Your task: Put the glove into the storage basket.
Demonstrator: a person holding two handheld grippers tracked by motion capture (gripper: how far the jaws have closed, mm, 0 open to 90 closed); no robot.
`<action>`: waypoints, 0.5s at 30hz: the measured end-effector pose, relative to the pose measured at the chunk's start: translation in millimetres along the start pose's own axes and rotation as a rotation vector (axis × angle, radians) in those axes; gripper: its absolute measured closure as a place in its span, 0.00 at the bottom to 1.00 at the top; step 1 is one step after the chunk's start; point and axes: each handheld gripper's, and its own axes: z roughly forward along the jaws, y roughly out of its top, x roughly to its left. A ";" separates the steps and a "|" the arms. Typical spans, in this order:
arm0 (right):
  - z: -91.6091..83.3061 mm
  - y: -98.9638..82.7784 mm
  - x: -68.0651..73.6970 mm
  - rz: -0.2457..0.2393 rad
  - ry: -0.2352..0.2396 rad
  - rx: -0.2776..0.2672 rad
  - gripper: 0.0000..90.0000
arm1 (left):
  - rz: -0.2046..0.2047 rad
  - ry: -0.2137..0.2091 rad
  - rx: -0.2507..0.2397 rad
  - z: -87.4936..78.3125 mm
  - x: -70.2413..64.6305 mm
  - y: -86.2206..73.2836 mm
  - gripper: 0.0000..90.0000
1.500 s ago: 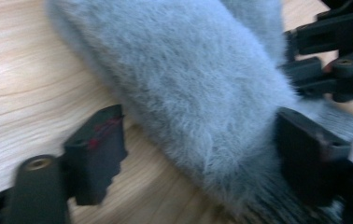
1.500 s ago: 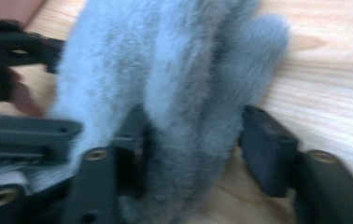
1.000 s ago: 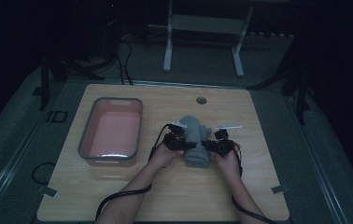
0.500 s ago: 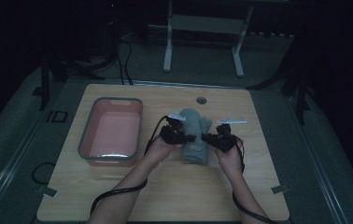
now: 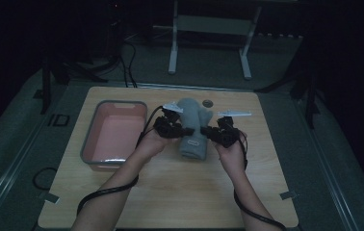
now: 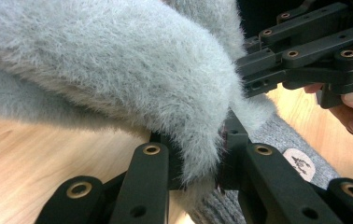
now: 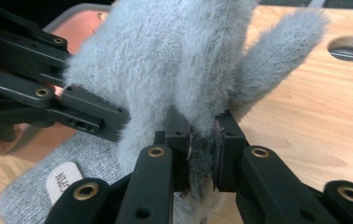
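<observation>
A fuzzy grey mitten [image 5: 193, 111] is held by its near edge between both grippers, just above the middle of the wooden table [image 5: 170, 192]. My left gripper [image 6: 201, 164] is shut on the fuzzy edge, and so is my right gripper [image 7: 201, 156]. In the high view the left gripper [image 5: 184, 131] and right gripper [image 5: 208, 133] face each other across the mitten. Beneath it lies a grey knit piece [image 6: 277, 140] with a small label [image 6: 300, 163]; whether it is the mitten's cuff or a second mitten is unclear.
A pink tub [image 5: 115, 132] with a grey rim stands left of the mitten, close to my left hand. A round hole [image 5: 207, 103] sits in the table just beyond the mitten. Cables trail from both grippers toward the near edge.
Both grippers have moved a little away from the person, carrying the fuzzy mitten's edge with them. Their grip is unchanged.
</observation>
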 end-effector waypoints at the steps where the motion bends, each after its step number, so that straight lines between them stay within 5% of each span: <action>1: 1.4 5.3 6.0 -0.007 0.003 -0.006 0.89 | 0.002 0.004 -0.004 -4.3 1.4 0.8 0.87; 3: 3.7 11.6 12.9 -0.013 0.010 -0.012 0.89 | 0.026 0.020 -0.012 -18.6 6.0 2.3 0.87; 15: 33.8 40.1 56.7 -0.047 0.078 -0.003 0.89 | 0.003 0.073 0.001 -73.6 30.8 -7.9 0.87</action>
